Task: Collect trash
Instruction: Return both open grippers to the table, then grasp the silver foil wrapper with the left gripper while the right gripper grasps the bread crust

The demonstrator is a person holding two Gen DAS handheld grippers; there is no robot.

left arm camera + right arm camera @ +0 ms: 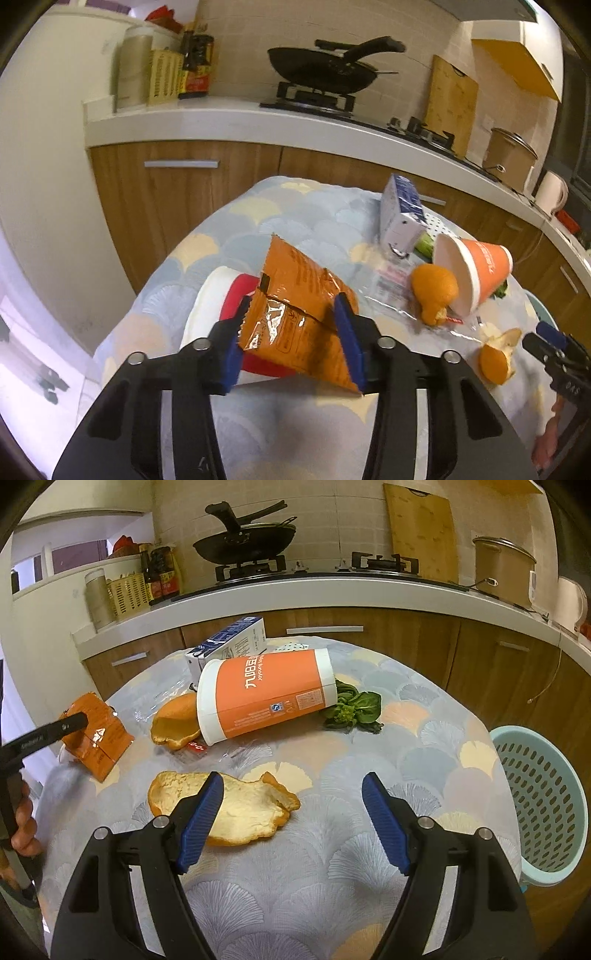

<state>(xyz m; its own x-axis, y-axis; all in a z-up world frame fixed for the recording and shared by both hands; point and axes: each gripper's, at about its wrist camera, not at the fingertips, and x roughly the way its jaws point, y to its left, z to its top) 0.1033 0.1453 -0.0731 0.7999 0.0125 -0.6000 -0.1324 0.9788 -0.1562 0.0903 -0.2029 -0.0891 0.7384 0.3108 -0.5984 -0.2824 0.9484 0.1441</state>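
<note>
Left wrist view: the left gripper (291,308) pinches an orange wrapper (299,314) above the table (424,738), while the right gripper (293,788) hovers spread wide, holding nothing, over orange peel (243,808), perforated basket (546,805) at right.

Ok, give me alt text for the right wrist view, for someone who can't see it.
The open right gripper hovers over a flattened orange peel on a patterned tablecloth. Beyond lie a tipped orange paper cup, another peel, leafy greens and a milk carton; a pale blue basket sits at right.
</note>
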